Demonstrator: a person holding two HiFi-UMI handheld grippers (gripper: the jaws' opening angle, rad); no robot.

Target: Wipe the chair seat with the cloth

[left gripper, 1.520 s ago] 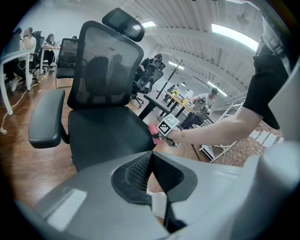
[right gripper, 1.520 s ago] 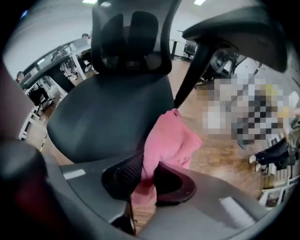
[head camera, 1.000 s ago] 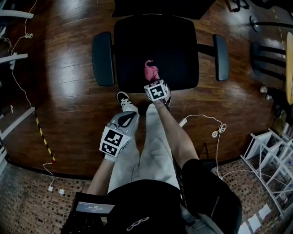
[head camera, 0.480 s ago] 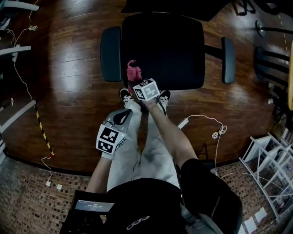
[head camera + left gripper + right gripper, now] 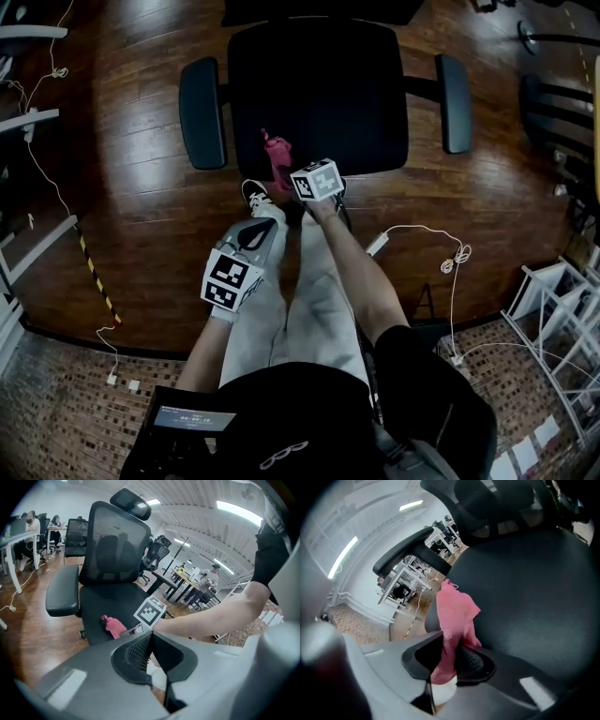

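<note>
Fingers [image 5: 474, 660] of our right gripper [image 5: 449, 654] clamped on the pink cloth [image 5: 457, 609], held at the chair seat's [image 5: 534, 583] near left edge; left gripper [image 5: 151, 641] closed, empty, over our leg; we judge the cloth soft, light, best pinched at a bunched fold.

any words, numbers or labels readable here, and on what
No text can be read.
Small screen at the person's chest: pale characters, too small and blurred to read.
Cubes on the left claw and right claw: square marker patterns only, no words.
</note>
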